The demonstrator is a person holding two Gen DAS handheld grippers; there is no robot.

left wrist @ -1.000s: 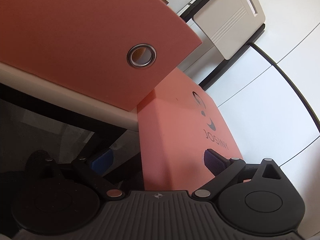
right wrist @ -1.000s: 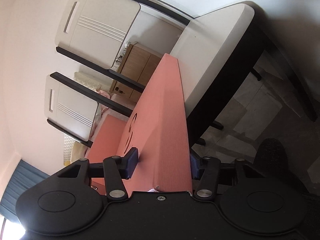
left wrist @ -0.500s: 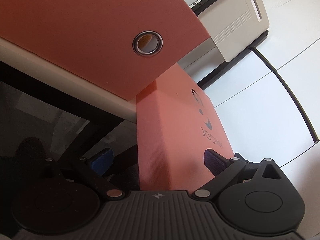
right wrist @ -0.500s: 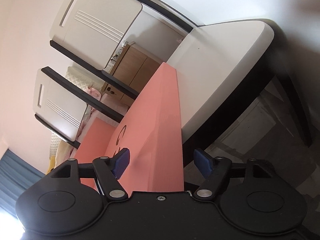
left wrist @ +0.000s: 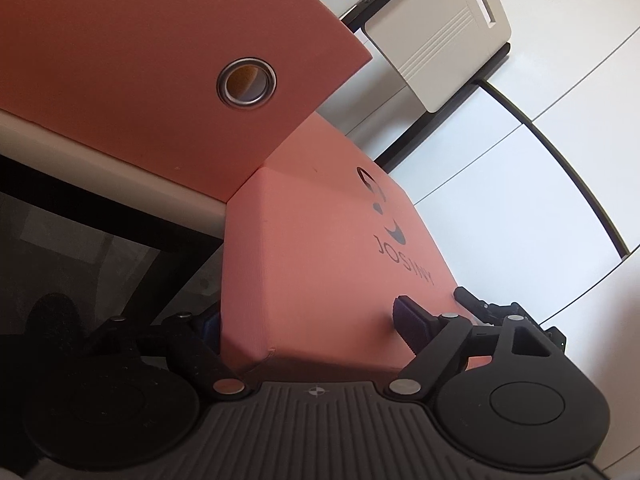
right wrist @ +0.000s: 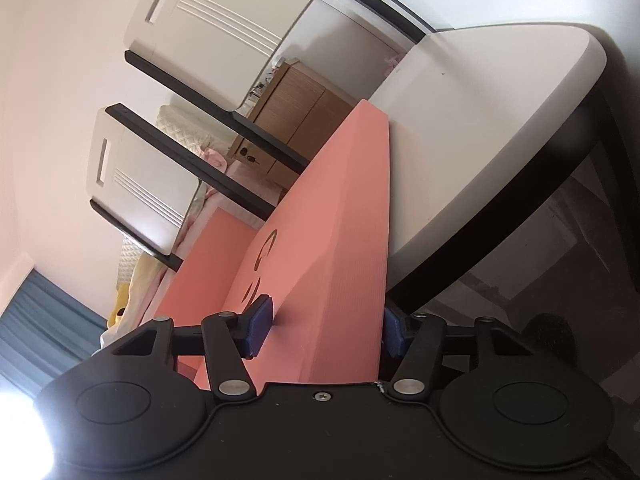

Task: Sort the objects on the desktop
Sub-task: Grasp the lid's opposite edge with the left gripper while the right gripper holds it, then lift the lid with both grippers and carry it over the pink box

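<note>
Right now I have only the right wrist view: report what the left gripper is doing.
Observer: The left gripper has its jaws closed on the pink box, near a corner.
Operator: Read me the lettering on the box.
Observer: The lettering reads JOSINY.
Operator: Tell me what marks the pink panel behind it.
Observer: The pink panel carries a round metal eyelet.
</note>
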